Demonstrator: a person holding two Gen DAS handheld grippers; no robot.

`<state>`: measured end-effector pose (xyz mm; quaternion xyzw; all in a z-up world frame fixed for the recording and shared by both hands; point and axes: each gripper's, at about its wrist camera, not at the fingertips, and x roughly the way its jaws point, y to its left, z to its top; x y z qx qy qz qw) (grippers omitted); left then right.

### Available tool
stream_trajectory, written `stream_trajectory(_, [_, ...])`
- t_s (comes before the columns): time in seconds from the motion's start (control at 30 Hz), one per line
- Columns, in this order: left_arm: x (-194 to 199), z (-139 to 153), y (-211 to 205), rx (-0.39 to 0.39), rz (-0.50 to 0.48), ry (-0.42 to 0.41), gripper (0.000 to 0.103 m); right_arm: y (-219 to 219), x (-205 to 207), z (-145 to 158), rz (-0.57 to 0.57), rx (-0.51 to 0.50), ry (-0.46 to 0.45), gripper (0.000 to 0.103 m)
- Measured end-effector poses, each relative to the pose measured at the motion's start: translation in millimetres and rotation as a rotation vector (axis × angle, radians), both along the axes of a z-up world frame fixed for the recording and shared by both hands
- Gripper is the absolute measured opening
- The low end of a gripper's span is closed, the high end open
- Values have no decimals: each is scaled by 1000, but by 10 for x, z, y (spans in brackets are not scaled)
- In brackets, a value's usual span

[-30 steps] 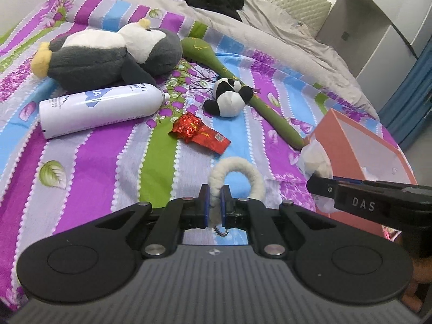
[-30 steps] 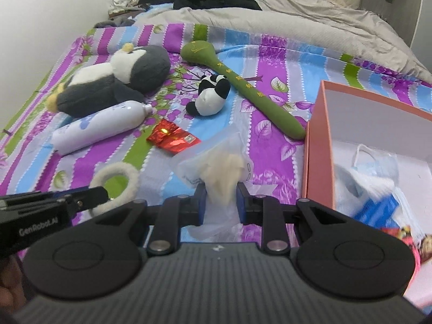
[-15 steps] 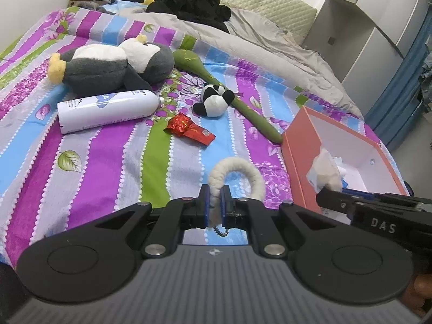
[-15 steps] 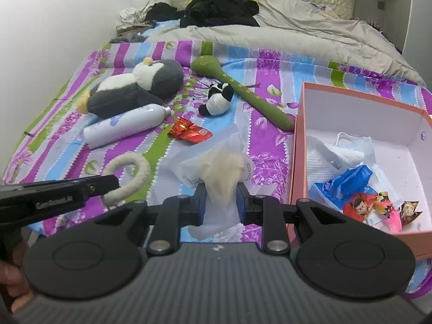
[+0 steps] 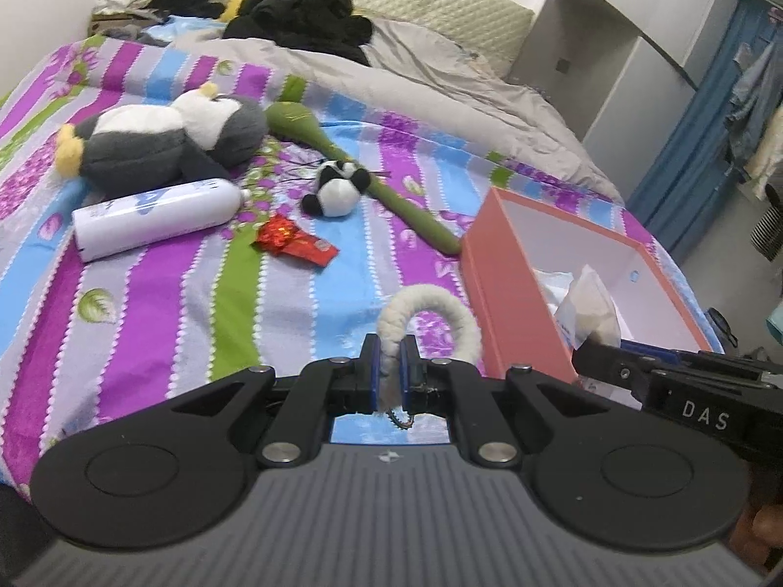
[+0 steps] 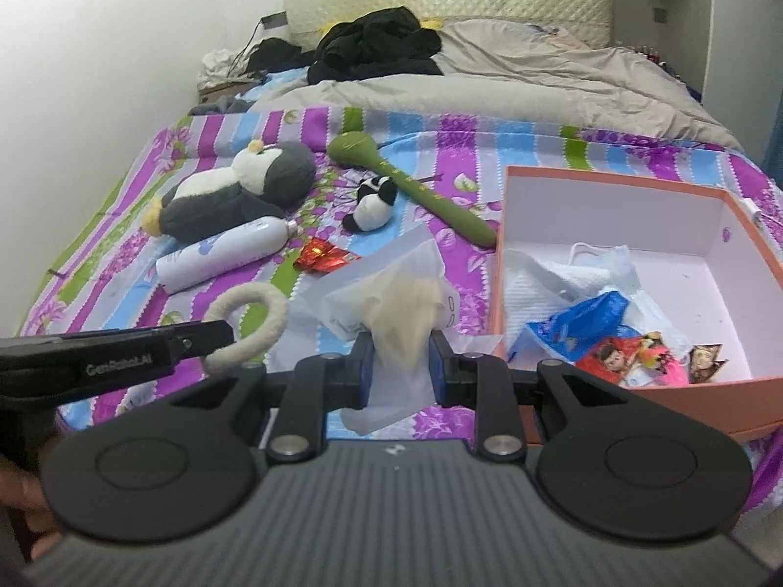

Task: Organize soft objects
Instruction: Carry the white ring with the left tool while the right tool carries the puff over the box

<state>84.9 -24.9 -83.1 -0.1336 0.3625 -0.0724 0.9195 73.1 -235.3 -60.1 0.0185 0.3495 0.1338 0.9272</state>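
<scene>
Clamped on both sides: left gripper [image 5: 389, 359] pinched tight on a fluffy cream ring [image 5: 430, 310], right gripper [image 6: 399, 357] closed on a clear plastic packet with pale stuffing [image 6: 391, 303]. Both held up off the striped bedsheet [image 5: 161, 293]. Ring arching up and to the right from the left jaws, a short bit of chain dangling beneath (small, hard to make out). Packet bulging above the right jaws and hanging limp below them.

Just to the right, on the sheet: orange box [image 6: 756, 389], white inside, open on top, already holding a white cloth [image 6: 553, 283], a face mask, a blue wrapper [image 6: 582, 320] and some small bright packets. Packet seen from the left wrist view in front of the box's inside.

Farther back on the sheet: grey-and-white penguin plush [image 5: 161, 142], white bottle [image 5: 156, 213] lying just in front of it, red wrapper [image 5: 293, 242], small panda plush [image 5: 335, 188] touching a long green soft stick [image 5: 352, 156]. Grey duvet and dark clothes near the headboard.
</scene>
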Motion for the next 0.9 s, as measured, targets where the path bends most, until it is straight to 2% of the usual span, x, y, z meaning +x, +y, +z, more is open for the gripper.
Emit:
stream_trajectory(0.27, [75,74,-402,-10,-112,-12,10,-397,-191,112,-98,10,-19,28])
stream_trajectory(0.4, [127,95,-650,-43,-182,0,10,-624,-300,103,-159,23,-5,28])
stream_trajectory(0.57, [215,120,-1009,-46,-269,4,10,-911,-372,60,-236,39,16,30])
stream_trajectory(0.9, [665,1,-1707,-19,-377,48,10,-1413,-76,-45,-314,44,39,30])
